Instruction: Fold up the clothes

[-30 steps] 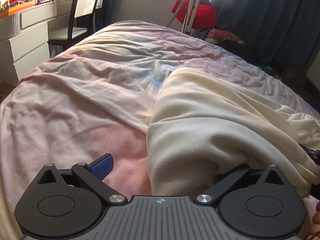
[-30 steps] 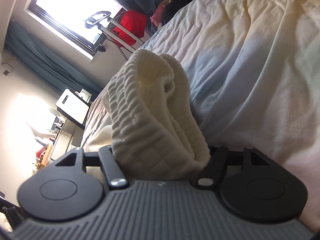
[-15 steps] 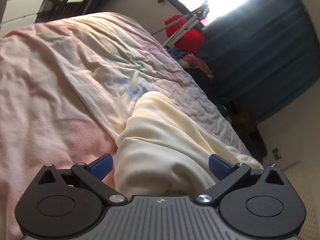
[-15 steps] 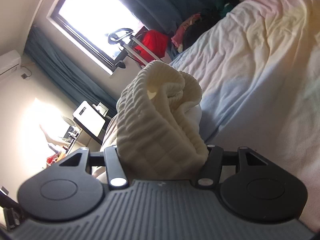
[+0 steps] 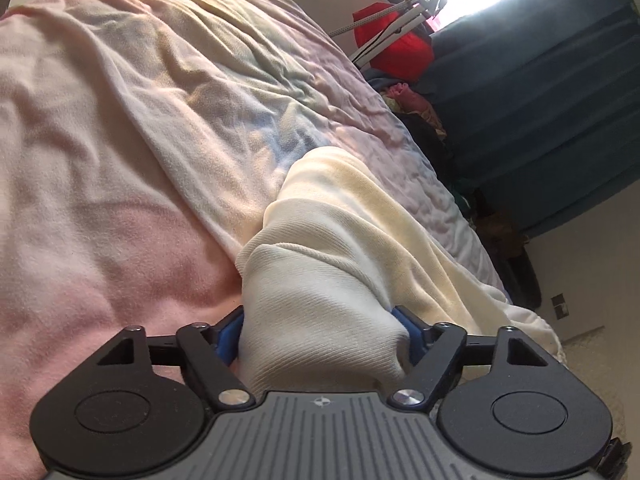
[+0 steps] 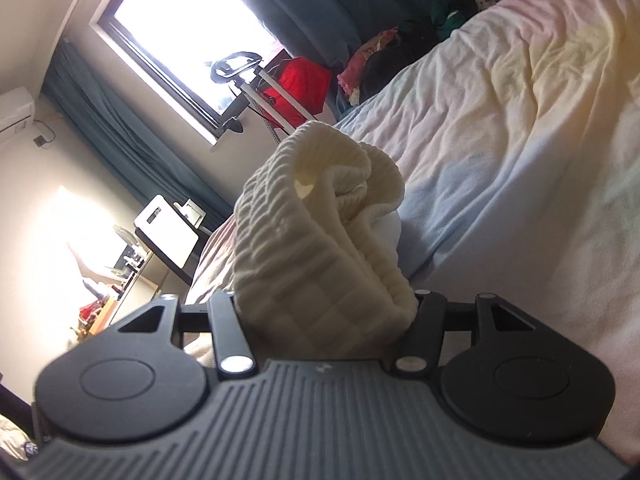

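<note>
A cream knit garment lies on the bed and trails to the lower right. My left gripper is shut on a thick bunch of its smooth fabric, with the blue finger pads pressed against both sides. In the right wrist view my right gripper is shut on the garment's ribbed hem, which stands up in a bunched roll above the bed. The right fingertips are hidden by the cloth.
The bed has a wrinkled pale pink and white cover. Beyond it stand a red bag on a white rack, dark teal curtains, a bright window, a chair and a desk.
My left gripper has closed from open onto the cream fabric and tilted. My right gripper keeps its hold on the ribbed hem and has turned up toward the window.
</note>
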The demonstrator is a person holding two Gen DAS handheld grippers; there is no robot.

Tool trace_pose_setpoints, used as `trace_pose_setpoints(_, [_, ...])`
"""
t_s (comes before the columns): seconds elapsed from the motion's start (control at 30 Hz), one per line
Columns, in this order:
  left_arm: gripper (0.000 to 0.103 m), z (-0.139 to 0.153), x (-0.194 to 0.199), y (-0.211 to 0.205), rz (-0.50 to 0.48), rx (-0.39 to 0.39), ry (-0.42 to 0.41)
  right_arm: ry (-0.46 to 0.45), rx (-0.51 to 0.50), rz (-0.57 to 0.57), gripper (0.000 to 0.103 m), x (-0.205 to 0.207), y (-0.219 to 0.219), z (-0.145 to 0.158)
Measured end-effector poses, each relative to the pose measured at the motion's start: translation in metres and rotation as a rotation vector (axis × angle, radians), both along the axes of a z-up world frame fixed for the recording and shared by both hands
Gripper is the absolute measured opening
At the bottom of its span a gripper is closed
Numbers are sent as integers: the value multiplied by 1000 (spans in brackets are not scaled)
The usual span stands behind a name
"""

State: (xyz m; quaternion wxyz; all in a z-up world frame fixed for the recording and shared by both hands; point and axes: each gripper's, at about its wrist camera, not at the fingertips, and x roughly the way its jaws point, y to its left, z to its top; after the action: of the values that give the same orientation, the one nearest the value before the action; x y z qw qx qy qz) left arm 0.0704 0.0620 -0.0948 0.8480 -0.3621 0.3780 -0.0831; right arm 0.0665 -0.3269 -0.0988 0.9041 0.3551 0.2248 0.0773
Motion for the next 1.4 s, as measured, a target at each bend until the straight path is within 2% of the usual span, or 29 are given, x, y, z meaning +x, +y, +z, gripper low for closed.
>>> trace_pose_setpoints(0.07, [60, 11, -8, 1, 8, 4, -37, -24, -17, 4, 56, -4, 6, 14])
trace_pose_setpoints(0.17, [57, 35, -20, 2, 25, -28, -86, -81, -16, 4, 54, -18, 9, 36])
trace_pose_setpoints(0.27, [55, 63, -25, -7, 22, -67, -143, -132, 7, -12, 53, -35, -4, 57])
trace_pose_setpoints(0.37, [54, 90, -14, -40, -17, -76, -182, -171, 50, -53, 53, -43, -37, 77])
trace_pose_setpoints(0.47, [54, 111, 14, -95, -71, -65, -224, -194, 46, -105, 53, -41, -83, 95])
trace_pose_setpoints(0.53, [54, 117, 42, -137, -114, -86, -230, -203, 27, -152, 53, -33, -120, 104])
trace_pose_setpoints(0.67, [54, 112, 121, -242, -224, -114, -183, -177, -23, -262, 53, -8, -200, 117])
trace_pose_setpoints(0.73, [53, 104, 160, -294, -272, -100, -150, -137, -56, -315, 53, 11, -239, 116])
trace_pose_setpoints(0.8, [53, 92, 197, -347, -315, -71, -134, -89, -57, -366, 53, 33, -277, 107])
trace_pose_setpoints(0.87, [53, 78, 225, -392, -348, -25, -155, -48, -41, -414, 53, 52, -309, 91])
trace_pose_setpoints(0.93, [53, 57, 247, -424, -382, 1, -154, -11, -28, -462, 53, 67, -333, 69])
trace_pose_setpoints(1.03, [53, 31, 261, -451, -445, 52, -189, 14, 21, -509, 53, 72, -351, 26])
trace_pose_setpoints(1.13, [54, 12, 264, -453, -578, 135, -254, 15, 95, -536, 53, 61, -357, -22])
trace_pose_setpoints(1.23, [54, -12, 258, -437, -661, 150, -227, 26, 138, -537, 55, 36, -343, -56])
trace_pose_setpoints(1.4, [61, -56, 243, -413, -665, 147, -226, 56, 130, -529, 60, 20, -319, -95])
